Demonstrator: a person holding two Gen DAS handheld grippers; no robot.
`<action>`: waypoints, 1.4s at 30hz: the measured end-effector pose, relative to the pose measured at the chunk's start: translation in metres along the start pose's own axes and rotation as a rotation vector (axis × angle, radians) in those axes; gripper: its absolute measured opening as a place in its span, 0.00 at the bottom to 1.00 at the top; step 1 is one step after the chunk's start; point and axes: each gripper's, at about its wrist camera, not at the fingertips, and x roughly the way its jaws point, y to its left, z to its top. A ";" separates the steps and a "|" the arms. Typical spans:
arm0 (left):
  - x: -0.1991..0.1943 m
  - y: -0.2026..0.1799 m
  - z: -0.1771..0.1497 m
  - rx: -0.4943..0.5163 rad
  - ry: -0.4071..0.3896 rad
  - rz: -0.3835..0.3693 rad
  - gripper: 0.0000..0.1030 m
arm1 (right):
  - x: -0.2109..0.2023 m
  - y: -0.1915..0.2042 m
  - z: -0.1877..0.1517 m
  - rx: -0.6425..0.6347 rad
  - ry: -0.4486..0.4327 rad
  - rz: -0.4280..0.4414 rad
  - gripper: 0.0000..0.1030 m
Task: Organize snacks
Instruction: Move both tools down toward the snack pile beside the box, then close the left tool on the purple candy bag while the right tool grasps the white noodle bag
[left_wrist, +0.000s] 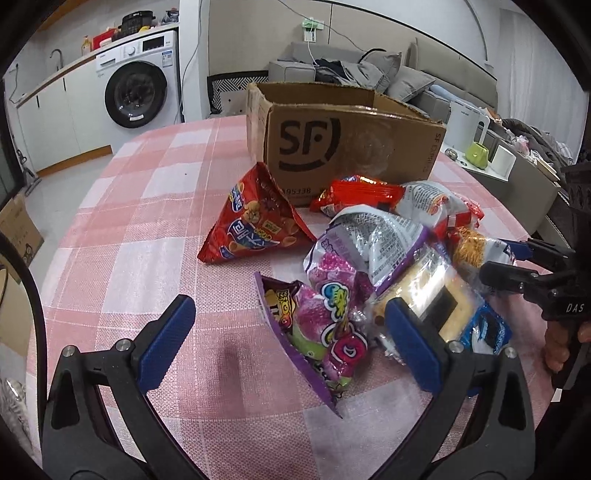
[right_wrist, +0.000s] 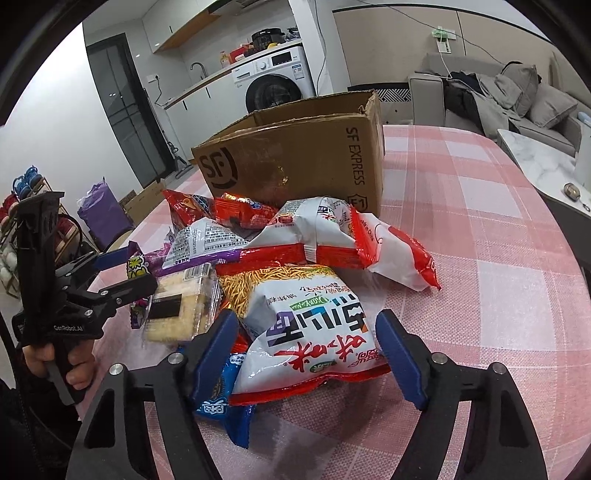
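A heap of snack bags lies on the pink checked table in front of an open cardboard box. My left gripper is open and straddles a purple candy bag; its right finger stands over a clear cracker pack. My right gripper is open around a white noodle-snack bag. Its pads are close to the bag's sides, with a thin gap on the right. A blue cookie pack lies partly under that bag.
A red triangular bag stands apart to the left of the heap. A white-and-red bag and a red bag lean against the box. A side table, a sofa and a washing machine stand beyond the table.
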 end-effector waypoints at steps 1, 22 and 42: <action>0.003 0.001 0.000 -0.006 0.017 -0.004 0.99 | 0.001 0.000 0.000 0.000 0.007 -0.003 0.77; 0.019 -0.008 -0.003 0.029 0.089 -0.079 0.56 | 0.017 0.004 0.002 -0.006 0.084 0.002 0.74; 0.010 -0.003 -0.003 0.005 0.049 -0.119 0.41 | -0.004 0.001 -0.004 0.042 0.001 0.055 0.51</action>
